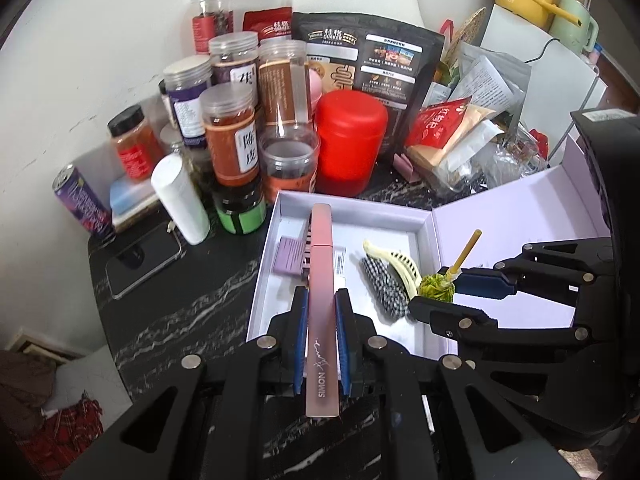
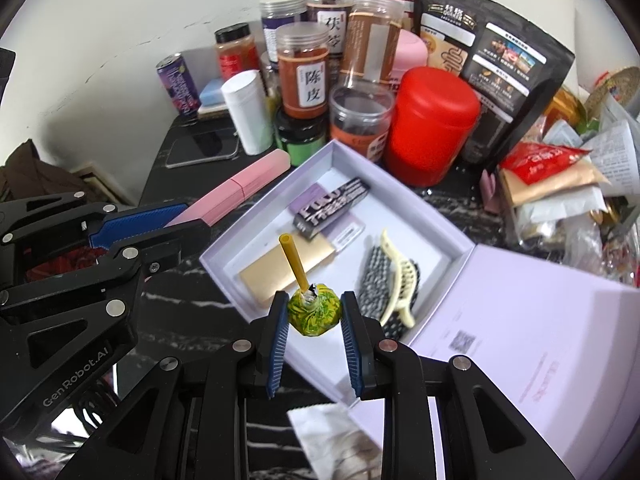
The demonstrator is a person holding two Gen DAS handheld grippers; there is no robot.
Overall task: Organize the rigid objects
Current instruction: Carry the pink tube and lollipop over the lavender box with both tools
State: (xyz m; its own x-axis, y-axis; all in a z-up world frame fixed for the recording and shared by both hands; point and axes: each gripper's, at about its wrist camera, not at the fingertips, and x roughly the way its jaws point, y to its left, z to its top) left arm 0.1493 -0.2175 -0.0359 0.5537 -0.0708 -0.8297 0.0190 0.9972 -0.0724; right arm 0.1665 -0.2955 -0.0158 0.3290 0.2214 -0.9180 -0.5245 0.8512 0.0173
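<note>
My left gripper (image 1: pixel 322 300) is shut on a long pink box marked SIMON (image 1: pixel 320 300), held over the near left edge of an open lilac box (image 1: pixel 276 216); it also shows in the right wrist view (image 2: pixel 236 190). My right gripper (image 2: pixel 314 312) is shut on a green wrapped lollipop with a yellow stick (image 2: pixel 314 312), held over the box's near edge (image 2: pixel 224 276); the lollipop also shows in the left wrist view (image 1: pixel 437 287). Inside the box lie a cream hair claw (image 2: pixel 400 280), a checkered clip (image 2: pixel 372 276), a dark carton (image 2: pixel 332 206) and a gold card (image 2: pixel 280 272).
Jars (image 1: pixel 232 136), a red canister (image 1: pixel 350 144), a black pouch (image 1: pixel 376 64) and loose packets (image 1: pixel 460 132) crowd the back of the black marble table (image 1: pixel 180 312). A white bottle (image 1: pixel 180 198), a purple can (image 1: pixel 82 200) and a phone (image 1: pixel 142 258) sit left. The box lid (image 2: pixel 540 320) lies open right.
</note>
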